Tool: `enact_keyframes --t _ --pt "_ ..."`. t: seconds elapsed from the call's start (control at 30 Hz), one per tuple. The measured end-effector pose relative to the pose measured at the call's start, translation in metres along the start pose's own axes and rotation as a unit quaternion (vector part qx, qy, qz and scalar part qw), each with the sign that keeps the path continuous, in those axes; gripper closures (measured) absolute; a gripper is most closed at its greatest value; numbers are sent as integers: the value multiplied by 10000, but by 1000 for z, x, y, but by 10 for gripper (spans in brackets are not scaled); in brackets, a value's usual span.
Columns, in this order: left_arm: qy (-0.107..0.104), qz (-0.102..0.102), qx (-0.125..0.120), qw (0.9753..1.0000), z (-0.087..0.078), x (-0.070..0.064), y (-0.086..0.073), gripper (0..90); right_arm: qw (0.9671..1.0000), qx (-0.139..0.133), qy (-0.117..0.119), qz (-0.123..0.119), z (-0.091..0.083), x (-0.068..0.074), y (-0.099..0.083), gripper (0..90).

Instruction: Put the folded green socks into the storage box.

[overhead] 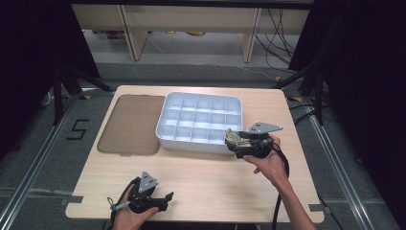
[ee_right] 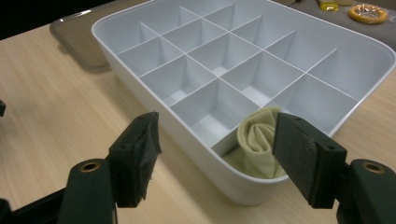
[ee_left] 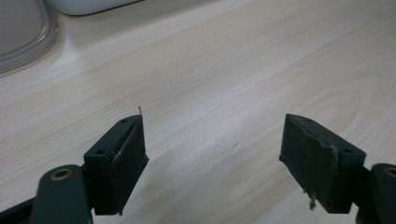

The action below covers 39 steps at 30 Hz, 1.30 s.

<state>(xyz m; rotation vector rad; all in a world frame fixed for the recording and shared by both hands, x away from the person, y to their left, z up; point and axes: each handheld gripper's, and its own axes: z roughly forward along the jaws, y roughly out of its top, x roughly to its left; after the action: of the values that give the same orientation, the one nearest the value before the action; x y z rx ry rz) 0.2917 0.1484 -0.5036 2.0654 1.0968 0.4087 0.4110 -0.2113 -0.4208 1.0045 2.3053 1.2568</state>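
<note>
My right tongs (ee_right: 215,154) hang spread before a soft, rolled yellowish cloth (ee_right: 258,142), spiral end up, in the white plastic divided tray's (ee_right: 140,74) corner compartment; left tongs (ee_left: 212,154) spread over the woodgrain tabletop (ee_left: 224,70).

I am working in a recording lab or studio. Black curtains (overhead: 28,72) hang beyond my desk (overhead: 201,182) on both sides, tripod legs (overhead: 72,84) stand on the grey floor, and cables (overhead: 275,28) trail past pale cabinets (overhead: 191,24) behind.
</note>
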Motion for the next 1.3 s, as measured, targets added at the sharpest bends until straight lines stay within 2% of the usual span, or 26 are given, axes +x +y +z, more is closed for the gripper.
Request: enact_keyframes --t 0.13,0.17,0.2,0.37,0.4,0.43,0.5,0.53,0.57,0.6,0.7,0.73,0.8,0.87,0.9,0.93,0.97,1.0,1.03,1.07,1.1,1.13,1.17,1.2,1.23,1.3 --pt "27 -12 42 10000 0 0 0 216 10000 -4 40 -20 -2 9 -3 320" --pt "26 -17 36 10000 1 0 0 216 9998 -106 70 -165 0 8 -4 320" --pt "41 -31 -47 10000 2 -1 -1 216 9999 -39 52 -159 -2 9 -4 319" --pt "28 -61 -75 9999 2 -1 -1 216 9998 -54 131 -122 -4 17 -7 315" --pt "3 -35 -22 10000 1 -2 0 216 9998 -44 170 -126 -5 19 -7 315" --pt "47 164 93 9998 -1 0 0 216 9997 -87 148 -175 -4 19 -8 314" --pt "18 50 13 10000 0 -1 0 216 9997 -38 187 -117 -6 22 -9 311" --pt "28 -27 -53 10000 1 -2 0 216 9996 -53 180 -205 -6 23 -10 311" --pt "30 171 80 9998 -1 0 0 216 9996 -94 185 -174 -6 24 -11 311" --pt "8 154 94 9998 -1 0 0 216 9996 -29 261 -111 -8 27 -12 311" --pt "45 -31 -42 10000 1 -1 -1 215 9996 -22 285 -57 -9 29 -16 310" --pt "43 -58 -72 9999 1 -2 -1 215 9995 -63 280 -129 -9 28 -17 309" --pt "-24 102 70 9999 -1 0 0 215 9994 -57 298 -169 -10 28 -19 306" --pt "39 53 13 10000 0 -1 0 215 9993 -52 329 -180 -10 29 -22 302" --pt "8 81 -21 10000 0 0 0 215 9996 -13 262 -38 -12 32 -24 298" --pt "14 47 -56 10000 1 -1 -1 215 9994 -33 323 -121 -12 31 -24 297" --pt "49 2 -34 10000 1 -1 -1 215 9996 12 278 -26 -13 33 -25 297" --pt "42 -7 13 10000 0 0 0 214 9996 -28 284 -76 -13 33 -26 295" --pt "-7 4 50 10000 -1 0 0 214 9994 7 341 -47 -13 33 -27 294" --pt "21 124 82 9999 -2 2 0 215 9995 -12 297 -94 -13 33 -28 292" --pt "49 111 99 9999 -2 2 0 215 9994 8 328 -75 -13 33 -29 292" --pt "30 -26 -38 10000 0 0 0 215 9991 -19 375 -188 -12 33 -30 291" --pt "79 -28 16 10000 0 1 0 215 9994 22 318 -95 -13 34 -31 289" --pt "6 -39 43 10000 0 1 0 215 9992 15 384 -144 -13 34 -32 288" --pt "41 -41 9 10000 0 0 0 215 9995 6 326 -51 -13 37 -33 288" --pt "63 -15 53 10000 0 0 0 215 9993 43 369 -60 -14 38 -35 287"
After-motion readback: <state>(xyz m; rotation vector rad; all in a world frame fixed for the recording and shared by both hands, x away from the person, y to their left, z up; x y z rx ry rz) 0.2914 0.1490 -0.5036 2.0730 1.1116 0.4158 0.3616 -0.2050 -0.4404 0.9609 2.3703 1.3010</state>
